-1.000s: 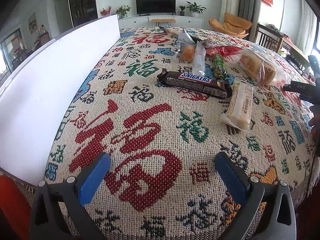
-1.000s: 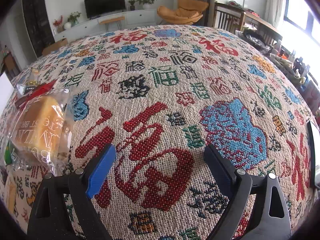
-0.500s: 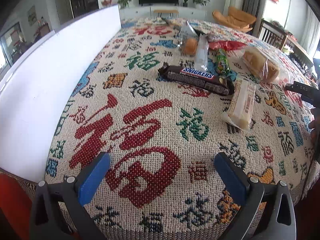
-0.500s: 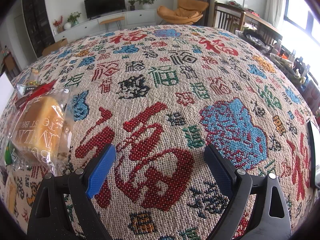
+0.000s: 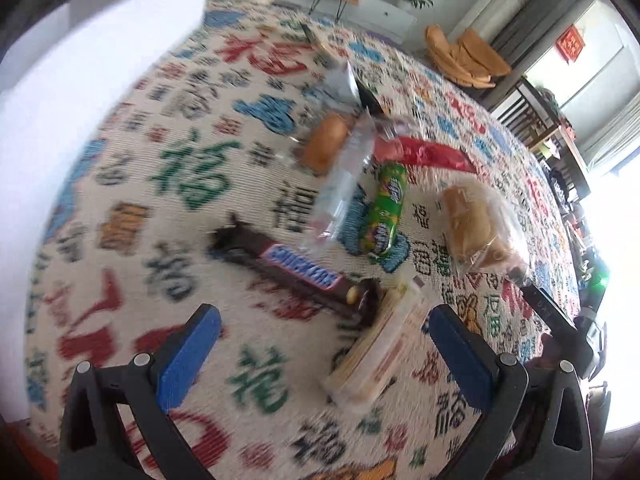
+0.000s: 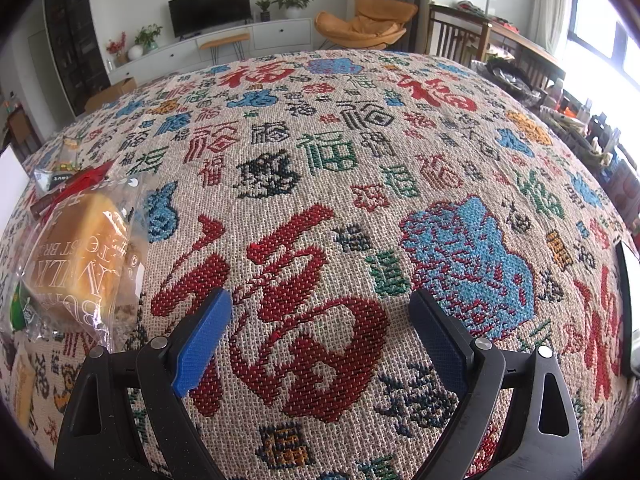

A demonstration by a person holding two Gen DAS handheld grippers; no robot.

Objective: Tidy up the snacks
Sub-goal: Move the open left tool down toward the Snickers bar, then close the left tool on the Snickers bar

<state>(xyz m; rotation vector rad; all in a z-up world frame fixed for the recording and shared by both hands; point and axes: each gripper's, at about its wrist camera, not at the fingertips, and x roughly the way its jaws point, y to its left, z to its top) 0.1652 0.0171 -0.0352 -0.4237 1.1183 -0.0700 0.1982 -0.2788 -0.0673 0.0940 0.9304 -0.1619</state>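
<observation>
While the snacks lie in a loose bunch on the patterned cloth (image 5: 168, 208), we hold our left gripper (image 5: 320, 354) wide open over the pale wafer pack (image 5: 376, 356) — beside the Snickers bar (image 5: 296, 270). Our right gripper (image 6: 320, 332) waits open too, holding nothing — toast bag (image 6: 80, 256) just beside it.

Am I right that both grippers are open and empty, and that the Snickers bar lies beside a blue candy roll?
Not quite: the candy roll is green, as the left wrist view shows. The left gripper and right gripper are open and empty, and the Snickers bar lies beside it.

Wrapped snacks (image 5: 296, 268) clustered on tablecloth (image 5: 180, 184)
</observation>
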